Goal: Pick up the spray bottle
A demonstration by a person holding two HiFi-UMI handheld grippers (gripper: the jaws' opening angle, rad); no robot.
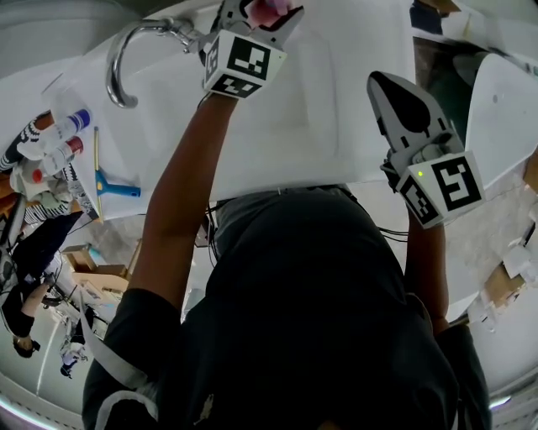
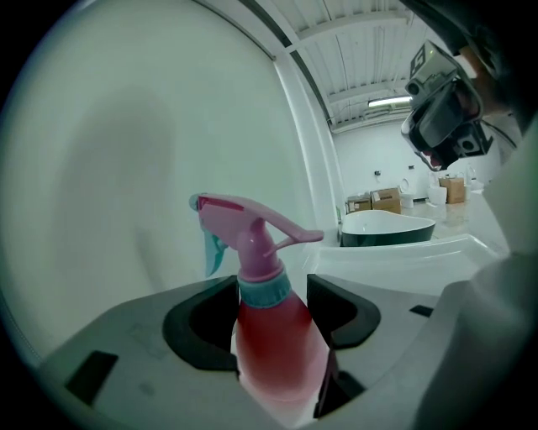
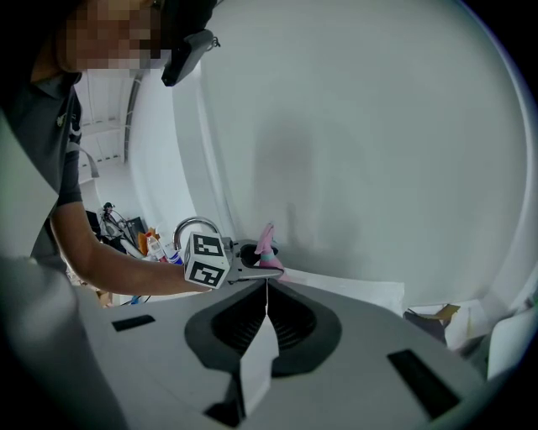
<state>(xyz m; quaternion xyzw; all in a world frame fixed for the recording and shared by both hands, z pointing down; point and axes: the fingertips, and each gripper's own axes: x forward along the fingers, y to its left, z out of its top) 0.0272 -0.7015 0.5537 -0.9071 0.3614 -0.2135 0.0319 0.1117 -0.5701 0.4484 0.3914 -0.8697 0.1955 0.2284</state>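
Note:
The spray bottle (image 2: pixel 271 336) has a red translucent body, a teal collar and a pink trigger head. It stands upright between the jaws of my left gripper (image 2: pixel 269 306), whose pads press on its body from both sides, so the gripper is shut on it. In the head view the bottle's pink top (image 1: pixel 271 10) shows just beyond the left gripper (image 1: pixel 262 23), at the back of the white sink (image 1: pixel 336 109). My right gripper (image 1: pixel 385 82) hovers over the sink's right side, shut and empty. From the right gripper view the bottle (image 3: pixel 267 242) is far ahead of the shut jaws.
A chrome faucet (image 1: pixel 126 59) arches at the sink's left. Several bottles (image 1: pixel 60 143) and a blue-handled squeegee (image 1: pixel 113 186) lie on the counter at the left. A white wall rises behind the sink. Cardboard boxes (image 1: pixel 504 285) sit on the floor at the right.

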